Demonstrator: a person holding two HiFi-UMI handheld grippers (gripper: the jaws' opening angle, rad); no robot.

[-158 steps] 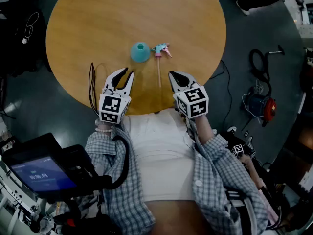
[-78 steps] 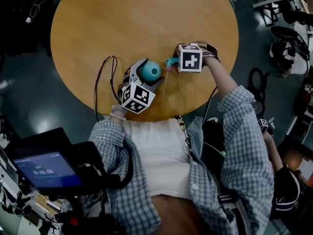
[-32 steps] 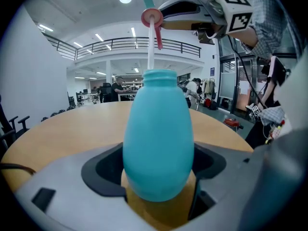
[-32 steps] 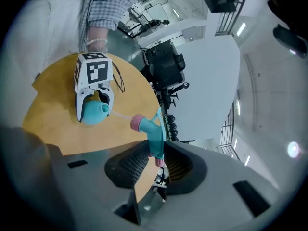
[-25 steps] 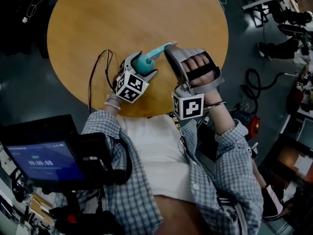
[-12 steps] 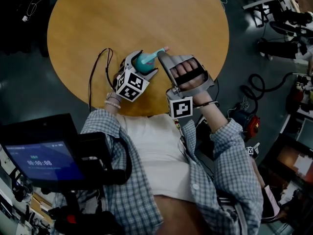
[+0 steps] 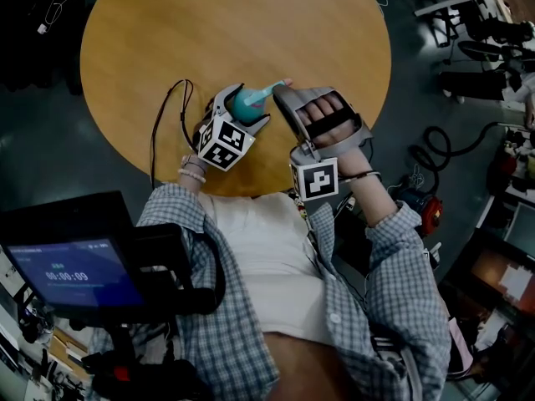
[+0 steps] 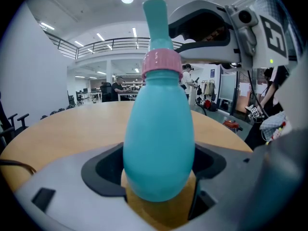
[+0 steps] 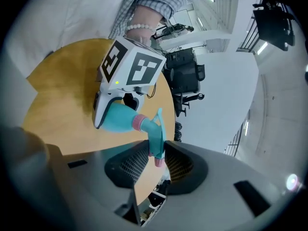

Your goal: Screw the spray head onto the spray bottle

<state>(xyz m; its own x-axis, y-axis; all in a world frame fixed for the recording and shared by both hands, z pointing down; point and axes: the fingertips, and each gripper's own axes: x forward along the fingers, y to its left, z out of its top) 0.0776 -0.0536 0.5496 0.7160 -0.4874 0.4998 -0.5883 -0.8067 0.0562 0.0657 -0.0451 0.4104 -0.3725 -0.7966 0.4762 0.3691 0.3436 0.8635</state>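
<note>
Since the earliest frame, when bottle and head lay apart, the spray head [image 9: 155, 129] sits on the spray bottle [image 8: 159, 143]. At lower left, a screen [image 7: 67, 272] shows blurred digits. The left gripper [image 7: 241, 107] is clamped on the teal bottle's belly. The right gripper [image 9: 155, 158] pinches the head's tip. Both are over the round wooden table [image 7: 234, 23] at upper centre, with dark floor [image 7: 435, 107] and cables around it.

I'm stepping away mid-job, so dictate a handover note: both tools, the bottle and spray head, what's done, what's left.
Left tool: shut on the teal bottle, over the table.
Right tool: shut on the spray head.
Done: head sits on the bottle's neck, pink collar at the join.
Left: screw it tight; how far it's threaded, I can't tell.
</note>
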